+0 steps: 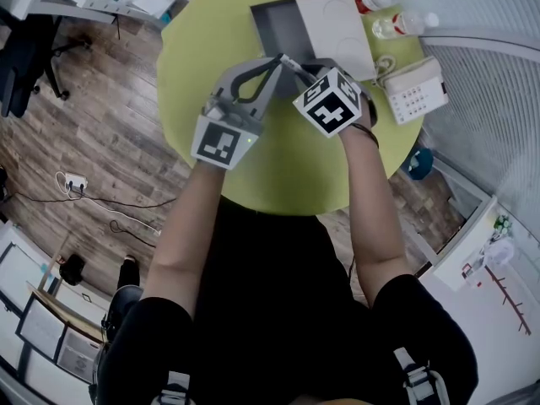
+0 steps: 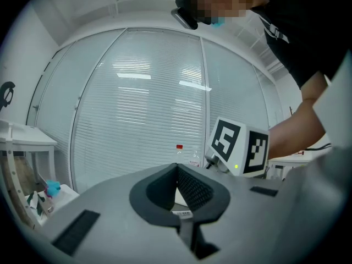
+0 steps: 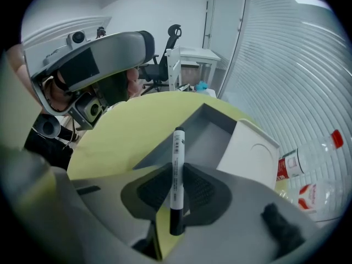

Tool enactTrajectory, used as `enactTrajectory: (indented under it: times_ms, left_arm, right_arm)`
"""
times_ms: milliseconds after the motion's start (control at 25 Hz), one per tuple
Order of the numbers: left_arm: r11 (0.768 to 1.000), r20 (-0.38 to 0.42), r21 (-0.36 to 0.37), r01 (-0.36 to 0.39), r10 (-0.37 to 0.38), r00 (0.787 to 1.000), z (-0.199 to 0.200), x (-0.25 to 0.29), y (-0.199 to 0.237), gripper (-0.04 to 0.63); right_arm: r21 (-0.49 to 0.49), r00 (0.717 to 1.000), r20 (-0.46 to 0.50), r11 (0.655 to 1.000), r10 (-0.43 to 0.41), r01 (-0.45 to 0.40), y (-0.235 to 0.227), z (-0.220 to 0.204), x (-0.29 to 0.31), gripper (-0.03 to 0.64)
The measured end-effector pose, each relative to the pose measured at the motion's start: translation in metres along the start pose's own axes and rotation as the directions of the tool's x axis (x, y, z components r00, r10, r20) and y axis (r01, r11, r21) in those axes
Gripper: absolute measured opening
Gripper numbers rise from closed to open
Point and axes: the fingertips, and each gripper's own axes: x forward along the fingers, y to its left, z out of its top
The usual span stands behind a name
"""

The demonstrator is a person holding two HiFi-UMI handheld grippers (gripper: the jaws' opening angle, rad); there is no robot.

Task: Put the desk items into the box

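My right gripper (image 3: 177,176) is shut on a white marker pen (image 3: 177,164) with black ends, held upright between the jaws. Beyond it on the green table (image 3: 126,131) lies the open grey box (image 3: 206,133), its white lid (image 3: 247,153) leaning at its right side. In the head view the marker (image 1: 293,64) hangs just before the box (image 1: 283,28), with my right gripper (image 1: 310,70) behind it. My left gripper (image 1: 277,61) is close on the left, its tips near the marker. In the left gripper view its jaws (image 2: 177,168) are closed with nothing between them.
A white telephone (image 1: 413,91) sits on the table's right edge. Two plastic bottles (image 1: 405,24) with red caps stand behind it, also in the right gripper view as bottles (image 3: 308,158). A window with blinds (image 1: 489,74) lies to the right, and wooden floor (image 1: 101,99) to the left.
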Motion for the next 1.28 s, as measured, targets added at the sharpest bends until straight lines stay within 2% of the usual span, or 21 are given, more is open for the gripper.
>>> enactTrajectory:
  times_ms: [440, 800, 1280]
  left_arm:
    - [0.999, -0.017, 0.002, -0.032, 0.033, 0.999, -0.017, 0.004, 0.013, 0.011]
    - [0.998, -0.017, -0.004, -0.061, 0.060, 0.998, -0.024, 0.010, 0.022, 0.011]
    - [0.997, -0.040, -0.001, -0.073, 0.073, 0.997, -0.037, 0.008, 0.032, 0.011]
  right_arm:
    - [-0.016, 1.000, -0.005, 1.000, -0.001, 0.001, -0.002, 0.010, 0.027, 0.071]
    - [0.017, 1.000, -0.004, 1.000, -0.014, 0.014, -0.008, 0.015, 0.043, 0.071]
    - [-0.018, 0.997, -0.081, 1.000, -0.019, 0.017, -0.008, 0.005, 0.065, 0.072]
